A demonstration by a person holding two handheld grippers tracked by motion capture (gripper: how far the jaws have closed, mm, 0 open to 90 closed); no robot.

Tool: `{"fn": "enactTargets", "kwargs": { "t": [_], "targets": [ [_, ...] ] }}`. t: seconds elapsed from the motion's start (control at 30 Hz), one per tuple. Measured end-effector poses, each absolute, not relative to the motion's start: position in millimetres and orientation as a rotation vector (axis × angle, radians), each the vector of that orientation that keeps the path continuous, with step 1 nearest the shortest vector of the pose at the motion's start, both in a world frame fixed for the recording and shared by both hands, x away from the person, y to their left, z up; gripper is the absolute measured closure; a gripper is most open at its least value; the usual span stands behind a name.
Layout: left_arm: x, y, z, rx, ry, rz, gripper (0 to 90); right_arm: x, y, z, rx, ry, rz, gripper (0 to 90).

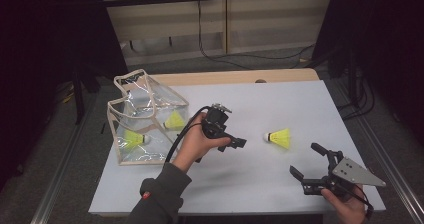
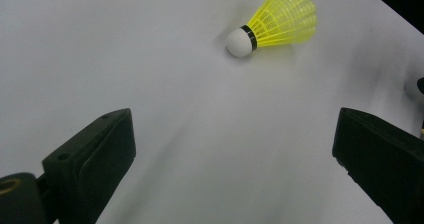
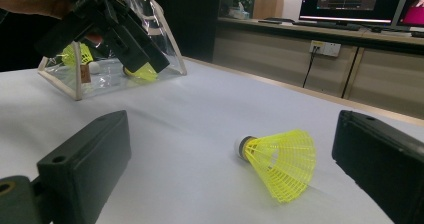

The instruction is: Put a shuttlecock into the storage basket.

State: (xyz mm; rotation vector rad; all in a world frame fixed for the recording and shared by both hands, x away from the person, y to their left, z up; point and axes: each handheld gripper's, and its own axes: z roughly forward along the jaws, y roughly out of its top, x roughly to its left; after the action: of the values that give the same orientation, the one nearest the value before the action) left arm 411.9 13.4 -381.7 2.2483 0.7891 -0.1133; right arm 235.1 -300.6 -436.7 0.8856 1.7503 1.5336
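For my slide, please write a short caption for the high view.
Both open grippers, left and right, flank a yellow shuttlecock lying on the table.

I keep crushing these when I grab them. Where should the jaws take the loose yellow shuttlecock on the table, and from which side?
Probably grip the shuttlecock at its white cork tip, just by the dark band, not the thin mesh skirt. It lies on its side, tip toward the clear bag, so come from above with the jaws across the tip. The open left gripper looks nearest that end.
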Motion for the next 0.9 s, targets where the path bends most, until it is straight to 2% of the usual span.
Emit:
{"fn": "enactTargets", "kwargs": {
  "t": [0.9],
  "targets": [
    [409.8,-9.1,-394.9,2.275,0.746,-0.114,3.5,234.8,-300.4,-436.5,0.885,1.751,1.534,2.1]
  ]
}}
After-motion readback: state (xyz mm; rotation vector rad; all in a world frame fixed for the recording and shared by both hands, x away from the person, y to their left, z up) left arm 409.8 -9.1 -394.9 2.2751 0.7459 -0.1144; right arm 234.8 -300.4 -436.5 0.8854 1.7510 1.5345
